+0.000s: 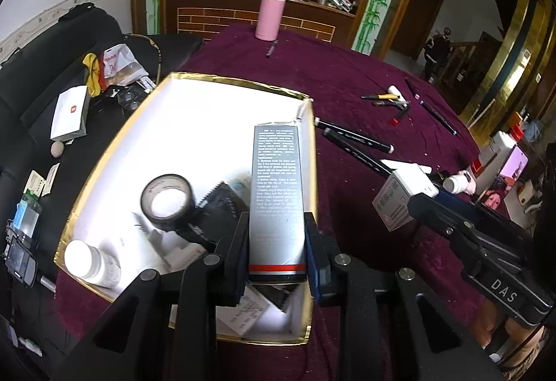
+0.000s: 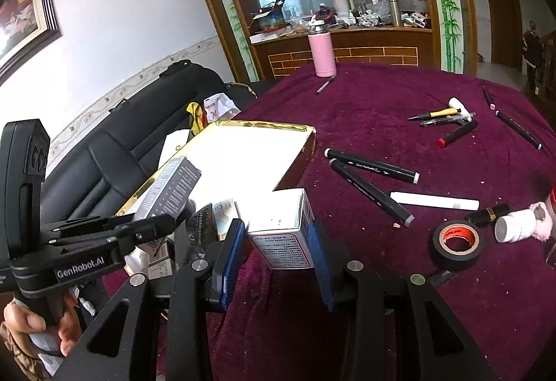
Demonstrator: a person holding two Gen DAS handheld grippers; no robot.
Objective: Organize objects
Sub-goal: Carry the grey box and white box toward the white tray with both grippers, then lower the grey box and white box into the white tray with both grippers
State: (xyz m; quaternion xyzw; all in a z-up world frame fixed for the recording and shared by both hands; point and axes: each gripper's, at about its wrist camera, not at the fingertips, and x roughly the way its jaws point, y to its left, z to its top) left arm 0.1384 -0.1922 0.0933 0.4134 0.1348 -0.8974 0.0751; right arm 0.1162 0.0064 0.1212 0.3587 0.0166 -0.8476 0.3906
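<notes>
You hold a tall grey carton [image 1: 276, 203] in the left gripper [image 1: 277, 242], fingers closed on its long sides, above the right side of the gold-rimmed tray [image 1: 104, 151]. The right gripper [image 2: 278, 235] is closed on a small white box [image 2: 279, 229], which hangs over the tablecloth [image 2: 365, 96] just off the tray's near corner.

Lower the carton flat before releasing; released upright it would probably topple. Aim for the bare white floor toward the tray's far end. The near end already holds a tape roll [image 1: 166, 202], a white bottle [image 1: 92, 264] and dark packets [image 1: 222, 207].

Keep the carton's far end inside the right wall. Bring the white box in after the left gripper clears; the two tools are close together.
</notes>
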